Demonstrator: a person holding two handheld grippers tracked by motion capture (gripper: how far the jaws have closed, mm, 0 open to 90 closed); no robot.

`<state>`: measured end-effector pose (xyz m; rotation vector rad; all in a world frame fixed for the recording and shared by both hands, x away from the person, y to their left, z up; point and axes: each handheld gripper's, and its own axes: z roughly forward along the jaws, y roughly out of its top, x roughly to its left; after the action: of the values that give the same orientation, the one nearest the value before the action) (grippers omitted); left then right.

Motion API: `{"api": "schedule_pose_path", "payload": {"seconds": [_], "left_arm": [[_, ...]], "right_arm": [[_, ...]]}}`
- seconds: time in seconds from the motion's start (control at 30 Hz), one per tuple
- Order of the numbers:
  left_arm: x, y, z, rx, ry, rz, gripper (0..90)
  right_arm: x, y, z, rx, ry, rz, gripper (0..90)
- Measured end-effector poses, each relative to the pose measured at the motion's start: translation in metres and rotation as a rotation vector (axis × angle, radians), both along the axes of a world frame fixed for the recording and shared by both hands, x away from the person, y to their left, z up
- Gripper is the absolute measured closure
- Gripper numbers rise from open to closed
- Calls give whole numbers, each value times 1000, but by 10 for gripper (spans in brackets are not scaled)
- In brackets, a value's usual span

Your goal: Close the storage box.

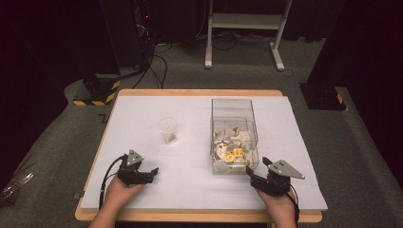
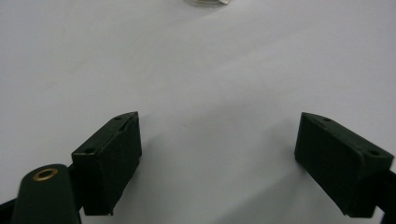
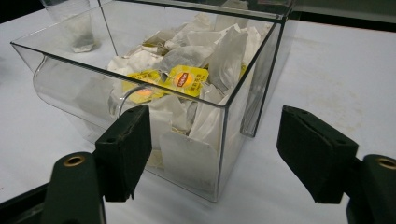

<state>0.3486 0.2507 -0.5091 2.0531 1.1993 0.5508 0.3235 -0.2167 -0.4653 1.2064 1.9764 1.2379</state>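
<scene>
A clear plastic box (image 1: 233, 135) stands right of the table's middle, holding several white tea bags (image 3: 201, 51) with yellow tags (image 3: 186, 79). A small clear cup (image 1: 167, 130) stands upright to its left, something pale at its bottom. My right gripper (image 1: 256, 172) rests near the front edge, just before the box's front right corner (image 3: 224, 154), jaws wide apart and empty. Near the front left my left gripper (image 1: 151, 174) lies open over bare white table (image 2: 210, 84), nothing between its jaws; the cup's base (image 2: 205, 2) peeks in at the top of the left gripper view.
The white mat (image 1: 199, 190) covers a wooden table (image 1: 199, 217) with free room in the middle and front. Beyond the far edge stand a white metal frame (image 1: 244, 28), cables (image 1: 154, 61) and black stands with yellow-black stripes (image 1: 97, 92) on grey carpet.
</scene>
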Motion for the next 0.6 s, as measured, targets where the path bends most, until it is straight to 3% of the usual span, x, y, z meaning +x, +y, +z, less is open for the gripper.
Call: {"api": "schedule_pose_path", "payload": {"seconds": [0.6], "left_arm": [[-2,0,0,7,-6,22,150]], "right_arm": [[35,7,-2,-15,-9,-56,247]]}}
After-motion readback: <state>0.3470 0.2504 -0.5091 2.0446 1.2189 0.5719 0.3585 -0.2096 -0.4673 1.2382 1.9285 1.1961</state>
